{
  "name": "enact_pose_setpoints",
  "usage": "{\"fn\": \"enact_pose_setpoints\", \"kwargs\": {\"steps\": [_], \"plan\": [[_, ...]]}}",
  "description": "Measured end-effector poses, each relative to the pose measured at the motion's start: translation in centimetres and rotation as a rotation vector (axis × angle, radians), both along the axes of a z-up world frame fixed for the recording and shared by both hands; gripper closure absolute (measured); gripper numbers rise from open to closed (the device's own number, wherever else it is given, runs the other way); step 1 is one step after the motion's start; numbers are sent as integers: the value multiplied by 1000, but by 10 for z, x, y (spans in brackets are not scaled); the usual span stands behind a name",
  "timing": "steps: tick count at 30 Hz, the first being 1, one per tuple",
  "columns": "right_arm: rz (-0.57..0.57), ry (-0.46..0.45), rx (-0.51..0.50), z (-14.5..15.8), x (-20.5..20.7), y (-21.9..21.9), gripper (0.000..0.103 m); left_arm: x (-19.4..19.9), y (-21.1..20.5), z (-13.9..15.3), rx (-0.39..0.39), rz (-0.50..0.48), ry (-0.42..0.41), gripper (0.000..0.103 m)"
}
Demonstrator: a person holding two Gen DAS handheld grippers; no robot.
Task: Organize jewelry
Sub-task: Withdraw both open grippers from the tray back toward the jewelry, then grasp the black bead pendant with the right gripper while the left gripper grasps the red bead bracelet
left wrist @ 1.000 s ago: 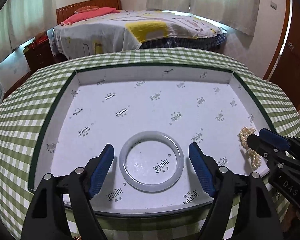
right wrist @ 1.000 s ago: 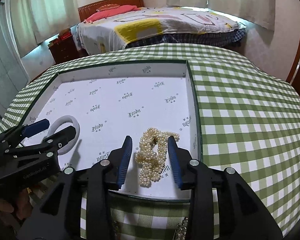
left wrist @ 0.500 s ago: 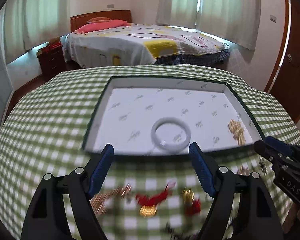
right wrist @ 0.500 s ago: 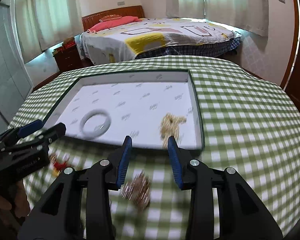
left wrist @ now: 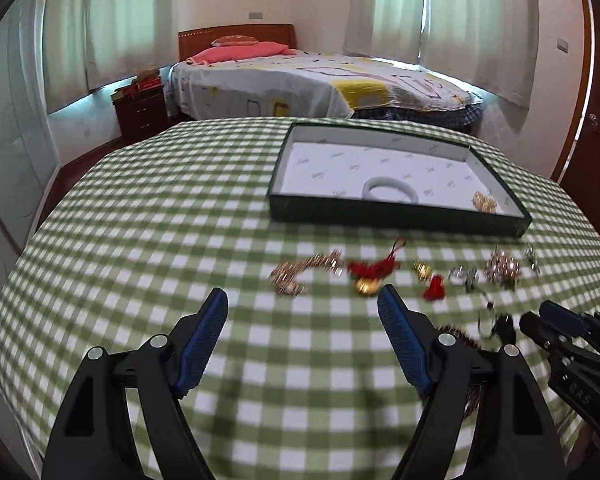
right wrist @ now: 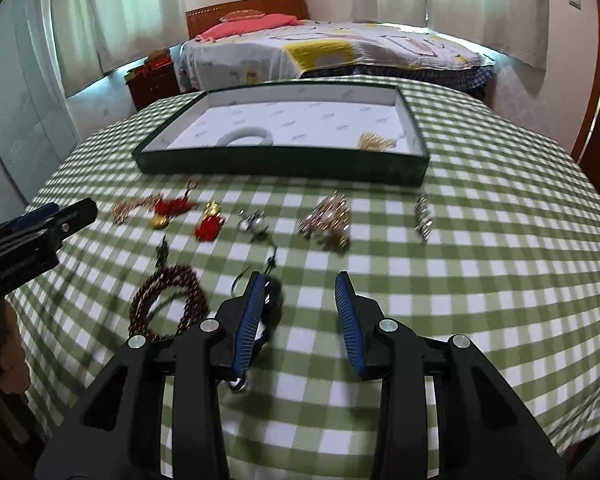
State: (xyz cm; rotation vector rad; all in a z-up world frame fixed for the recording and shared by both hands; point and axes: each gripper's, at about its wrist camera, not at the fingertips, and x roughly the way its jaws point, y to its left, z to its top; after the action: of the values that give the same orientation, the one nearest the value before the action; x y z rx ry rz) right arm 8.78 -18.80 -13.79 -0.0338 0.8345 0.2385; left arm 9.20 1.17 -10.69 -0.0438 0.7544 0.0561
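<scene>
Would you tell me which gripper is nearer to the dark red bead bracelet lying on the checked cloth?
Right. The right gripper hovers just right of the dark red bead bracelet; the left gripper is off to the bracelet's left, farther away.

Bare cloth (left wrist: 140, 240) left of jewelry (right wrist: 328, 220).

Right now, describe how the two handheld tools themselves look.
Both match: the left tool and right tool have black plastic arms, ribbed blue pads and round silver pivot screws. White lettering marks the right tool's side in the left view, too blurred to read.
</scene>
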Motion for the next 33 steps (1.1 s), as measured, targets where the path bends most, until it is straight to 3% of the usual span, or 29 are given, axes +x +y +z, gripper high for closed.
{"fn": "enact_pose_setpoints", "kwargs": {"steps": [3, 5, 13, 16, 33], "plan": [[20, 11, -3, -4, 0, 6, 69, -7, 7, -4, 3, 11, 13, 28], [35, 25, -7, -8, 2, 9, 77, -10, 11, -5, 0, 19, 17, 28], [48, 44, -25, -15, 4, 14, 79, -13, 3, -12, 10, -6, 24, 28], [54, 42, -39, -15, 4, 15, 88, -13, -2, -14, 12, -17, 30, 28], [-11, 26, -32, -2, -8, -20, 88, -16, -45, -19, -11, -136, 51, 27]]}}
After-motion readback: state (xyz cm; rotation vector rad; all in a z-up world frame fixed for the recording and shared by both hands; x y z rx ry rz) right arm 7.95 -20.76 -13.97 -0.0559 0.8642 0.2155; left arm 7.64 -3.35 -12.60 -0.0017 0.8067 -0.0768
